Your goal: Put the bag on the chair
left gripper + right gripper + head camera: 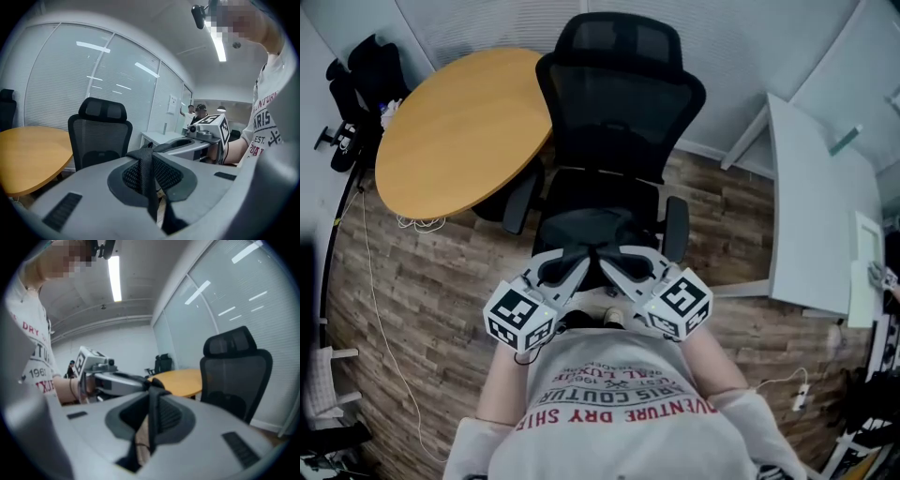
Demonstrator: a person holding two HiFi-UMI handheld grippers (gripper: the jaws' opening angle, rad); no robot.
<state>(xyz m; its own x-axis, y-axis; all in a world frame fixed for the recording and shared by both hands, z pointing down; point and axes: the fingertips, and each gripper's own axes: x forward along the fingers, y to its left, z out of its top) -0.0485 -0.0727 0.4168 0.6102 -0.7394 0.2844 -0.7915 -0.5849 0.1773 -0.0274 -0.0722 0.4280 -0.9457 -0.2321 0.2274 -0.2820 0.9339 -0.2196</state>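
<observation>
The black office chair (619, 103) stands just ahead of the left gripper (577, 265) and right gripper (611, 266), the dark bag (586, 228) directly beneath them over its seat, each claw clamped on a black strap (148, 180): placing appears under way, and lowering, then letting go, looks next.

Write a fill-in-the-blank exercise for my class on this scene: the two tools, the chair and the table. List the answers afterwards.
1. The left tool and the right tool are each ____ on a black strap.
2. The office chair ahead of both tools is ____ in colour.
3. The top of the wooden table is ____ in shape.
4. In the head view, that table stands on the chair's ____ side.

Missing words: shut; black; round; left.
</observation>
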